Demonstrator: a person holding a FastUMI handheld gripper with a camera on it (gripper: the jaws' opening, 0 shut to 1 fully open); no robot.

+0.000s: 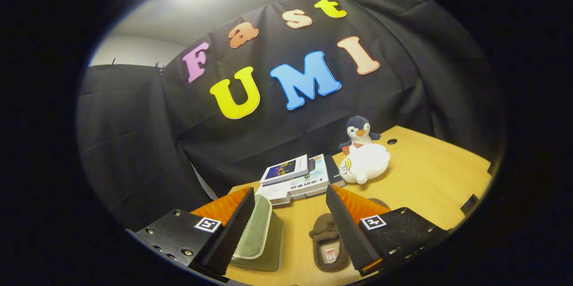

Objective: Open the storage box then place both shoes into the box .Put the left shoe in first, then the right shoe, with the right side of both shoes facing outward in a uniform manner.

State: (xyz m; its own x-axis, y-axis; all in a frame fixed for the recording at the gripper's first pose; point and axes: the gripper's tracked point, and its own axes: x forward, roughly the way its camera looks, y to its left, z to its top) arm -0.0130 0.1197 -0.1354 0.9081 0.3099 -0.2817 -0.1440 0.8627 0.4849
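Observation:
My gripper (290, 194) hovers open above the wooden table (429, 183), its fingers spread wide. A brown slipper (329, 245) lies flat between them, close to the right finger (347, 223), with its opening facing up and a small tag inside. A green felt piece with pale trim (259, 232) stands on edge right beside the left finger (233, 228); I cannot tell whether it is a shoe or part of the box. A small brown shape (380, 202) peeks out beyond the right finger, mostly hidden.
A stack of books (297, 176) lies just beyond the fingertips. A white plush toy (365, 163) and a penguin plush (358, 131) sit behind it to the right. The black cloth wall closes off the back.

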